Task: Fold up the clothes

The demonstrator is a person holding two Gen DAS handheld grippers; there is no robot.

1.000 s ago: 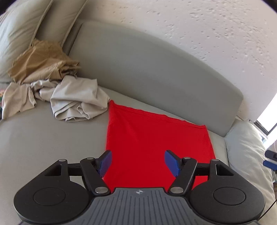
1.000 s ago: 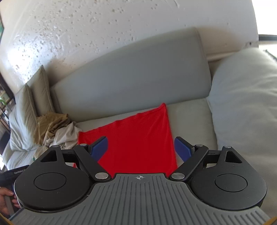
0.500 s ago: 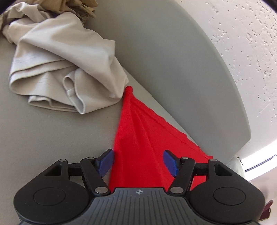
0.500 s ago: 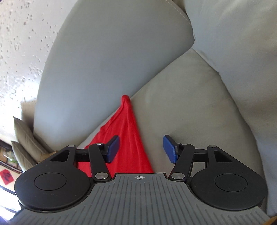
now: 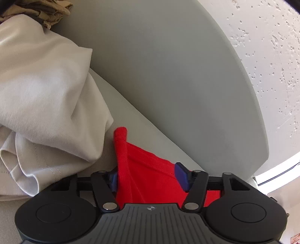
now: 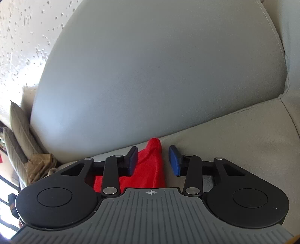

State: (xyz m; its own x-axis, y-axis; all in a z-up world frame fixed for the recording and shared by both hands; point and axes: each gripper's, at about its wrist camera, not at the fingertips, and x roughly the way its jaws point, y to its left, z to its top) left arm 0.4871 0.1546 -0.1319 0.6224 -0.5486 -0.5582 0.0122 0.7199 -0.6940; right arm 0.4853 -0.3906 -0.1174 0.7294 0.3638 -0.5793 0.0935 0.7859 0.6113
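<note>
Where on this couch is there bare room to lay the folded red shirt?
Bare seat cushion lies right of the red shirt, up to the backrest. The left side is crowded: a cream garment bunches against the shirt's corner, tan clothes behind.

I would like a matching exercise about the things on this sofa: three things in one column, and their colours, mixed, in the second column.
Things:
1. garment between the fingers of the left gripper
2. crumpled cloth lying beside it
3. sofa back cushion

Colours:
A. grey
B. red
C. off-white

Pairs: 1-B, 2-C, 3-A
</note>
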